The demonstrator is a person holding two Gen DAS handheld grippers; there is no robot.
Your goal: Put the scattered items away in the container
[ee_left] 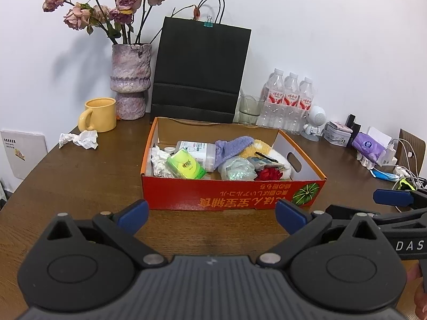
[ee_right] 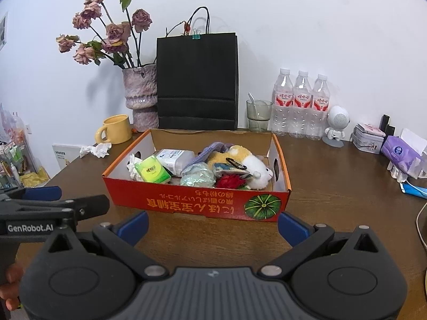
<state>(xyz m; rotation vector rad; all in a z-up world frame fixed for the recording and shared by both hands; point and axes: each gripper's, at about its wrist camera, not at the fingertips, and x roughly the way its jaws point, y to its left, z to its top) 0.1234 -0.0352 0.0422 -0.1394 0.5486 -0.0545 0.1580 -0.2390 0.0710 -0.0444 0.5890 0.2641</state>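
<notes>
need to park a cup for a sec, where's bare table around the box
Bare wood lies in front of the red box, by both grippers' fingers, and left of it below the crumpled tissue. The right edge is crowded: purple tissue pack, cables.

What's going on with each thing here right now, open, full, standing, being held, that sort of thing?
Left gripper: open, holding nothing.
Right gripper: open, holding nothing.
Cardboard box: open-topped, filled with items.
Crumpled tissue: on the table, outside the box.
Yellow mug: upright.
Paper bag: upright, clipped at the top.
Water bottles: upright, capped.
Flowers: wilted, in a vase.
</notes>
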